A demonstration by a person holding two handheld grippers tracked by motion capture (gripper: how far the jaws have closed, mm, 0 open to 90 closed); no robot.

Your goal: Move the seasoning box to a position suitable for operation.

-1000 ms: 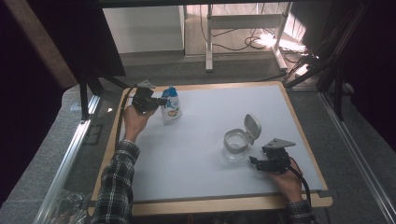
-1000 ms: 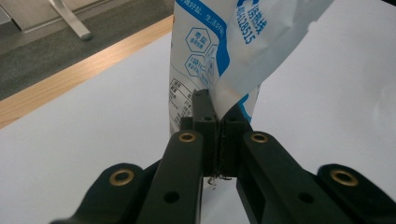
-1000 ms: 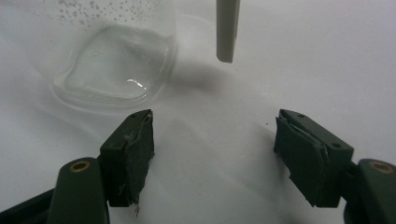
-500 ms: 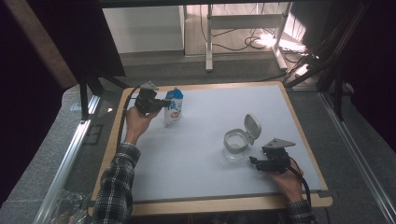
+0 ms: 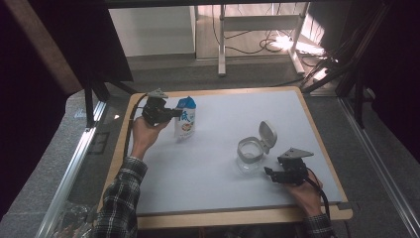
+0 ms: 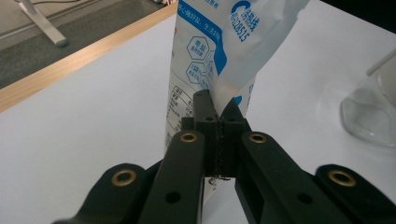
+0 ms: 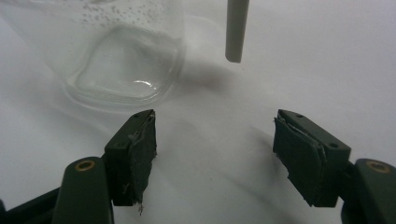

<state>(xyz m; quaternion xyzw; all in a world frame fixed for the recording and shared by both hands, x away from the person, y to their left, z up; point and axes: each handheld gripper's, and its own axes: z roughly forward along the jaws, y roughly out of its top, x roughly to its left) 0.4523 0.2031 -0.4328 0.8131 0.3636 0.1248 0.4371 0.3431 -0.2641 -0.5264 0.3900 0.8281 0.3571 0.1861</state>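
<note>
- Counting: two grippers, one pouch, one glass jar with one flip lid, one white board on a wooden-edged table.
- Right gripper (image 5: 270, 173) is sitting nearest the person, jaws standing apart with nothing between them; pads (image 7: 140, 149) are resting low over bare white board (image 7: 219, 154).
- Glass jar (image 5: 249, 154) is sitting just beyond the right jaws, ahead and toward the left pad in the right gripper view, apart from both pads; clear, round-bottomed, droplets speckling its wall (image 7: 121, 56).
- Flip lid (image 5: 268, 135) is standing open, tilted up on the jar's far side; its grey edge (image 7: 236, 28) is hanging ahead between the two pads, nearer the right one.
- Left gripper (image 5: 173, 113) is pinching the pouch (image 5: 185, 123), jaws fully closed on a fold of its film (image 6: 229, 88); pads meeting right at the pouch's side.
- Pouch is standing upright straight ahead of the left jaws, bottom at or just above the board, cannot tell which; white film, blue print, hexagon marks, a small label panel low down, blue top.
- Open room: wide bare board lying between pouch and jar, well apart from each other; more free board beyond the jar.
- Edges: wooden rim (image 6: 70, 65) is running to the left of the left jaws, near the pouch; the right gripper is sitting near the board's near right corner (image 5: 341, 201).
</note>
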